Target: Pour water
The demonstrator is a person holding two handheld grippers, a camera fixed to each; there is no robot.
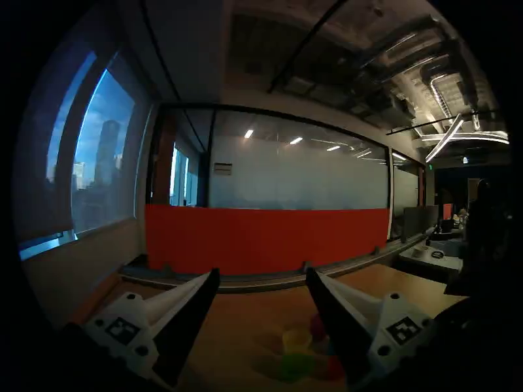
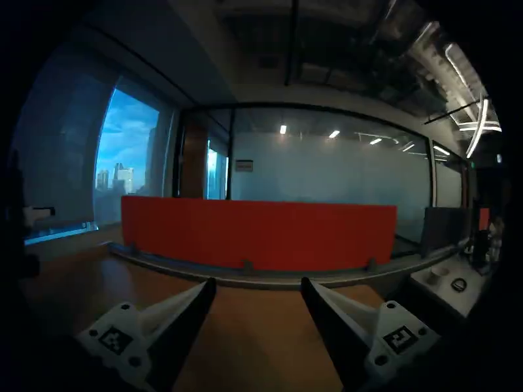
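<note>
Wide open and empty, the left tongs (image 1: 261, 271) and right tongs (image 2: 258, 281) hover above the wooden worktop (image 1: 255, 320). Blurred coloured items (image 1: 301, 349), possibly cups, lie beneath the left tongs. Judged an approach stage: the next move calls for lowering onto a vessel.

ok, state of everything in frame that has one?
left claw: open, empty
right claw: open, empty
coloured items: resting on the desk below the left claw; too dim to identify
red panel: upright along the desk's far edge
ceiling lights: on
</note>
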